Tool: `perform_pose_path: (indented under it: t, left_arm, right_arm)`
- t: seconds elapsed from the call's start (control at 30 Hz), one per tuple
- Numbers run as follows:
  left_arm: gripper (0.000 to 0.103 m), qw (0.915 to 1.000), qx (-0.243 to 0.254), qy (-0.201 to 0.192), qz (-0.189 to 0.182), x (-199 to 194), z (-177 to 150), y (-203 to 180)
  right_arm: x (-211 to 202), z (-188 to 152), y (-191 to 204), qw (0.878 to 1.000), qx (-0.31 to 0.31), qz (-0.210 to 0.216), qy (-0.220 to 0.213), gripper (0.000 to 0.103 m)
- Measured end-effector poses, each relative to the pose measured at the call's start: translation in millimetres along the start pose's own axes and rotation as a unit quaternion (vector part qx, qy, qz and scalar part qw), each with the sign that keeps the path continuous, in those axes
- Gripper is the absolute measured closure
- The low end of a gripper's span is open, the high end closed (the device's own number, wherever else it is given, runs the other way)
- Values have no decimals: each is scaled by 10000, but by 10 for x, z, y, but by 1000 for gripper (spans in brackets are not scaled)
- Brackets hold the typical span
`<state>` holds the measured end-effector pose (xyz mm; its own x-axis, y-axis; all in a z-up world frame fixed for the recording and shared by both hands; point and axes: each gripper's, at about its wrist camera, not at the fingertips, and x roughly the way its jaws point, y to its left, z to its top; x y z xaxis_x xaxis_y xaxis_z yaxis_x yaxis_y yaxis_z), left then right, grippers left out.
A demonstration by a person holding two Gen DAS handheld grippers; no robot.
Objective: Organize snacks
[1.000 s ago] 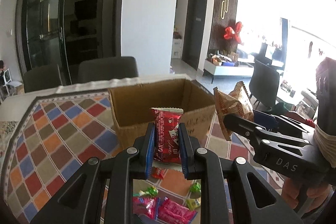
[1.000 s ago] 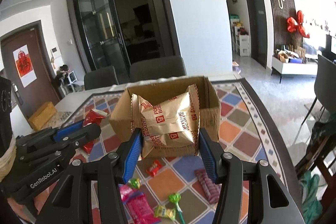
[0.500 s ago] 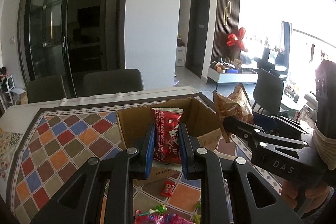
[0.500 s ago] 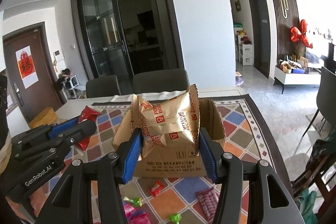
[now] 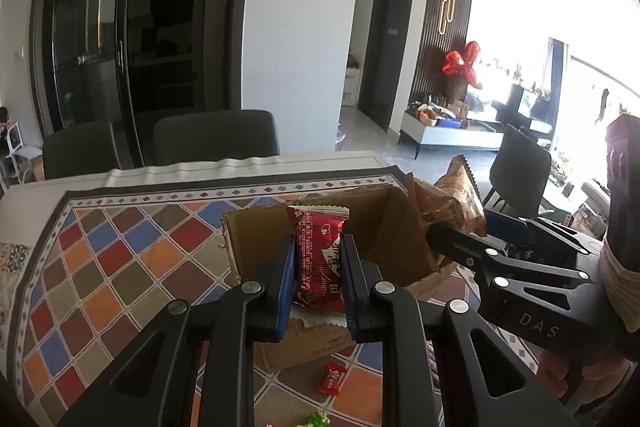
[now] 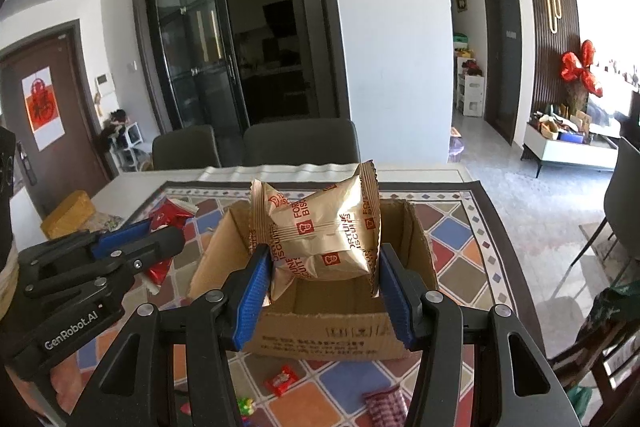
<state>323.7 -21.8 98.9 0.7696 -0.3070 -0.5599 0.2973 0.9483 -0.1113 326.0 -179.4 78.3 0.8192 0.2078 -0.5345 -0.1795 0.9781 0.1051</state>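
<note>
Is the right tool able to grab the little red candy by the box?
Probably not yet: the right tool is already shut on the gold biscuit pack, and the little red candy lies below it on the cloth.

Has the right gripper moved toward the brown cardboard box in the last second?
Yes. The right gripper with its gold biscuit packet has advanced; the brown cardboard box now sits nearer and lower.

Cardboard box [image 6: 320, 341]: we see top open, interior bare; walls upright all round; loose candies [image 6: 281, 380] litter cloth before near wall.
</note>
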Motion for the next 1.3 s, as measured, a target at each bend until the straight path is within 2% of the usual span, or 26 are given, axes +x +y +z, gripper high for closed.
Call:
perform_pose_path:
  t: [0.13, 0.4, 0.47, 0.53, 0.6, 0.9, 1.3]
  left_arm:
    - [81, 9994, -186, 264, -133, 198, 53, 56]
    - [80, 9977, -379, 560, -106, 451, 101, 84]
    - [75, 9977, -359, 582, -27, 490, 118, 87]
    - [64, 9975, -347, 622, -15, 502, 109, 81]
    - [64, 9978, -267, 602, 96, 460, 78, 61]
    - [62, 9988, 54, 378, 293, 172, -86, -26]
    - [59, 9993, 207, 199, 234, -206, -225, -102]
  right_arm:
    - [150, 50, -30, 9998, -27, -80, 154, 49]
    - [350, 109, -93, 9992, -28, -180, 369, 48]
    - [393, 114, -81, 9989, -103, -208, 395, 46]
    - [431, 112, -79, 9986, -119, -268, 450, 37]
    - [436, 95, -104, 9984, -60, -294, 480, 32]
    - [263, -39, -102, 9986, 32, -259, 457, 32]
    - [-147, -152, 71, 9995, -148, -211, 168, 32]
